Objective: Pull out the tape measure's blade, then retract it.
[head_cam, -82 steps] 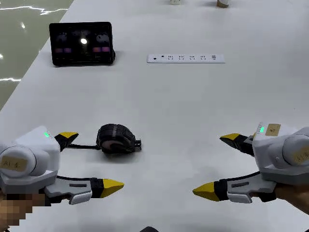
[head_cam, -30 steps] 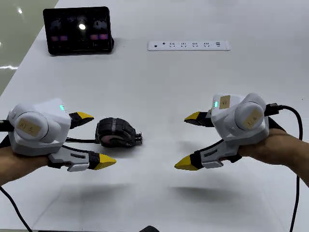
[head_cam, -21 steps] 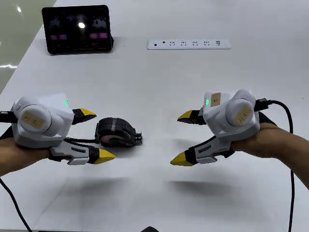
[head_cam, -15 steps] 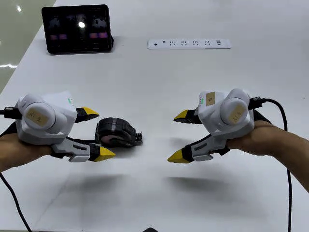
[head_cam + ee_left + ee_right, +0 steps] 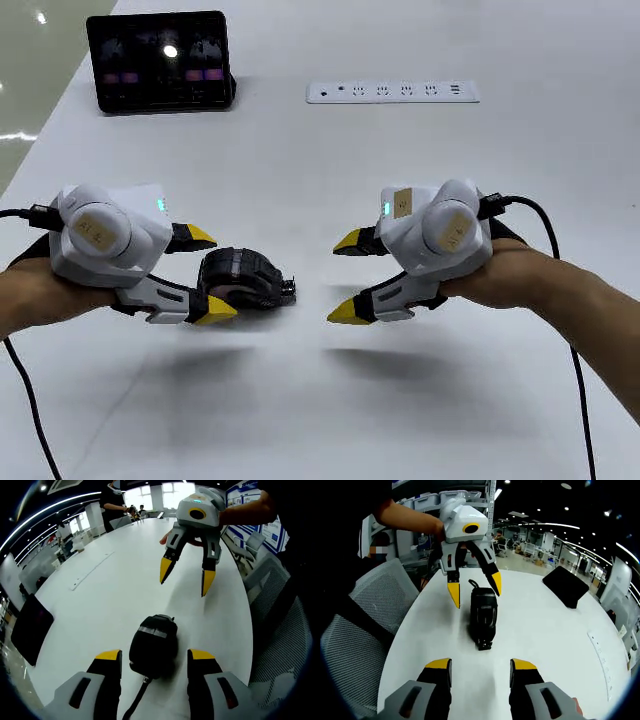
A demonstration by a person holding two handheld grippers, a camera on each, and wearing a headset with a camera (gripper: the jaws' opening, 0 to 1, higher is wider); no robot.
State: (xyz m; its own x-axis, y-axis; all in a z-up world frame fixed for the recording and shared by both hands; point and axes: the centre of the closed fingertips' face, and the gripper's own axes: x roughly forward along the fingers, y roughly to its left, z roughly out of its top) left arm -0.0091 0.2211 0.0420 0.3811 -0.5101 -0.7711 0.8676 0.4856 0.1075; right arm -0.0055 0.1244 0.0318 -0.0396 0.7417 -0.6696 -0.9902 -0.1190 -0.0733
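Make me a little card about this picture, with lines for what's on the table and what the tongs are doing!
place: white table
main thing: black tape measure, lying on the table, blade not pulled out
left tongs: open, one jaw on each side of the tape measure, not squeezing it
right tongs: open, pointing at the tape measure's blade end, not touching it
farther back: dark tablet and white power strip
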